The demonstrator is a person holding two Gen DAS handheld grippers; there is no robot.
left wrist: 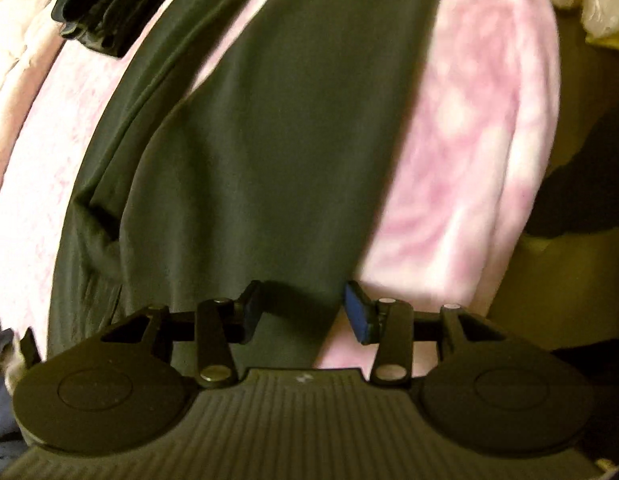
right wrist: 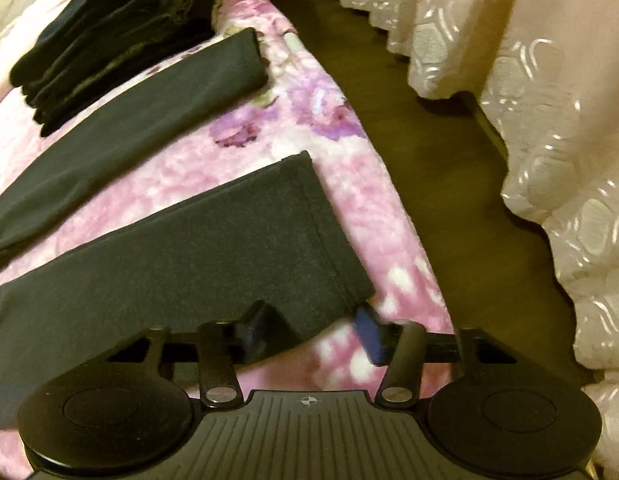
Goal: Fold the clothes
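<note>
Dark grey trousers [left wrist: 245, 152] lie flat on a pink flowered blanket [left wrist: 461, 152]. My left gripper [left wrist: 305, 312] is open just above the waist end of the cloth, which runs between its blue pads. In the right wrist view the two legs are spread apart: the near leg [right wrist: 197, 248] and the far leg [right wrist: 141, 116]. My right gripper [right wrist: 311, 334] is open at the near leg's hem corner, with that corner lying between its jaws.
A stack of folded dark clothes [right wrist: 113, 32] sits at the far end of the blanket and also shows in the left wrist view [left wrist: 105, 4]. The blanket's edge [right wrist: 393, 216] drops to a brown floor [right wrist: 449, 160]. A pale lace curtain [right wrist: 549, 120] hangs at the right.
</note>
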